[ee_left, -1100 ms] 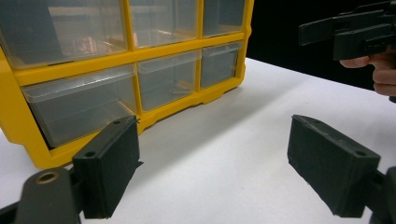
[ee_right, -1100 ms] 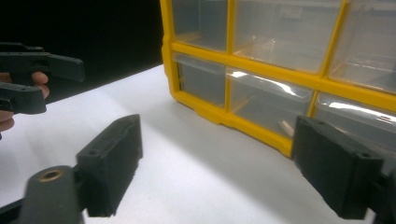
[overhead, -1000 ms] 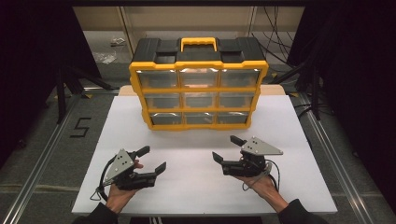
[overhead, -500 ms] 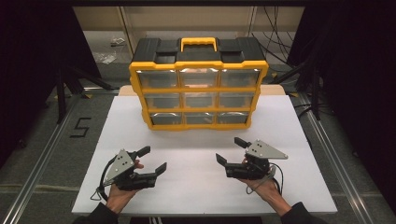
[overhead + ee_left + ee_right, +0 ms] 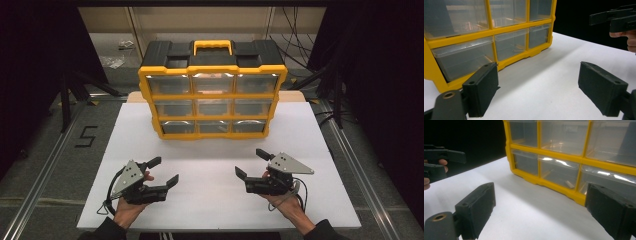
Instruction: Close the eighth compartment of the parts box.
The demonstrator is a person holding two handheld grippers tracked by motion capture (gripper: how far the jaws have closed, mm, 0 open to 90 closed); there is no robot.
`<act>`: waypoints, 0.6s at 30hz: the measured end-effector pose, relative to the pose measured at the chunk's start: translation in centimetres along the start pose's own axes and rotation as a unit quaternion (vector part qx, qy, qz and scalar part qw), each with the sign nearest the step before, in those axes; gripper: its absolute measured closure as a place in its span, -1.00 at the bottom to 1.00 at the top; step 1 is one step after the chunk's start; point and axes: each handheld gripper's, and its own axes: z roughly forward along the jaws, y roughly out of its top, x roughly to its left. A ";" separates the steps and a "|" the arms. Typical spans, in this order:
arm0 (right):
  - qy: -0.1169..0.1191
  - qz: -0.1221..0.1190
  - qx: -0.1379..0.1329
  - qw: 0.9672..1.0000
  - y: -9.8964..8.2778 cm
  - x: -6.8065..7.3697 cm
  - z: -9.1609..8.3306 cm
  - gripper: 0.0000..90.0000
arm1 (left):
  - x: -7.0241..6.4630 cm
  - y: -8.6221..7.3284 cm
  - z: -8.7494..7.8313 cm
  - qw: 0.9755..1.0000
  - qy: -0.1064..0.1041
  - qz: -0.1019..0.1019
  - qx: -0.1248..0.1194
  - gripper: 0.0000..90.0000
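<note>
A yellow and black drawer organizer (image 5: 212, 95) with clear drawers stands upright at the back of the white table (image 5: 210, 210). A small item lies in a bottom drawer (image 5: 569, 184). My left gripper (image 5: 164, 170) is held low over the table's front left, open, with nothing between its jaws (image 5: 537, 75). My right gripper (image 5: 249, 162) is held at the front right. Its jaws have just been opening and stand wide with nothing between them (image 5: 540, 195). Both point toward the organizer's bottom row (image 5: 491, 50), well short of it.
The organizer has a yellow carry handle (image 5: 212, 47) on top. Dark floor with metal rails (image 5: 45, 170) surrounds the table. A cable (image 5: 295, 192) trails from the right gripper. White tabletop lies between the grippers and the organizer.
The right gripper has drifted slightly to the right and toward the near edge, its jaws a little wider. The left gripper has kept still.
</note>
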 end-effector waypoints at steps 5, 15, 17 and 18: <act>-0.003 0.003 0.000 1.000 -0.2 0.0 -0.4 -0.78 | 0.1 0.0 0.0 1.000 -0.001 -0.001 0.000 -0.64; -0.012 0.004 -0.001 1.000 -0.5 -0.2 -1.3 -0.78 | 0.0 0.0 0.0 1.000 -0.003 -0.001 -0.001 -0.64; -0.013 0.004 -0.002 1.000 -0.6 -0.2 -1.6 -0.79 | 0.0 0.0 0.0 1.000 -0.004 -0.001 0.000 -0.64; -0.014 0.004 -0.002 1.000 -0.6 -0.2 -1.7 -0.79 | 0.0 0.0 0.0 1.000 -0.004 -0.001 0.000 -0.64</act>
